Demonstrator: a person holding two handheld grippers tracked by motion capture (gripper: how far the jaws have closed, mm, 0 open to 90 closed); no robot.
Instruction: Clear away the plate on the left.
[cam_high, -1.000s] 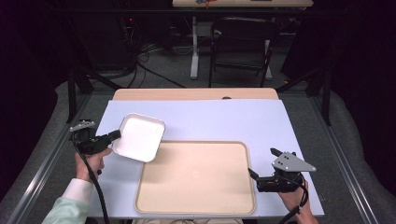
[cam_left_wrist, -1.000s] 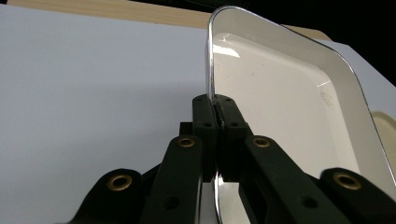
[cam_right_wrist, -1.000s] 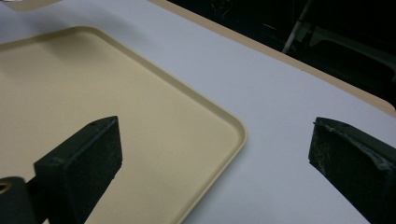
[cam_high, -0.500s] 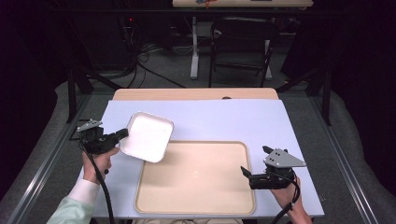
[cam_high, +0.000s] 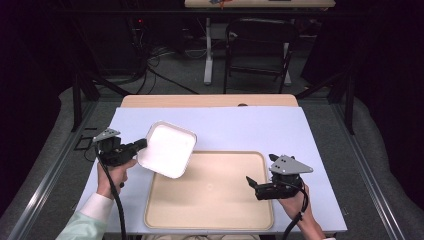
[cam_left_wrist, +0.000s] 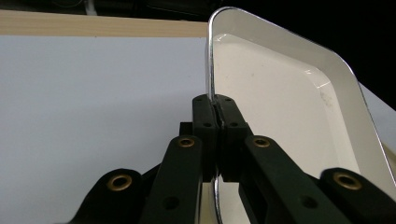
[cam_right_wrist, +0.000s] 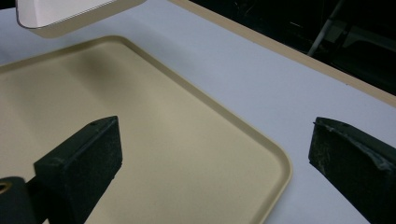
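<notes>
The left gripper (cam_high: 141, 144) has its jaws clenched on the rim of a white enamel dish (cam_high: 167, 149); the dish is lifted and tilted, above the left part of the desk (cam_high: 240, 125), with one corner over the far left corner of the beige tray (cam_high: 210, 192); the right gripper (cam_high: 251, 182) hovers over the right side of the tray, its jaws released and wide apart.

The left gripper (cam_high: 141, 145) carries the white dish (cam_high: 168, 148) rightward over the beige tray's (cam_high: 210, 220) corner, while the right gripper (cam_high: 251, 183) slides inward above it.
</notes>
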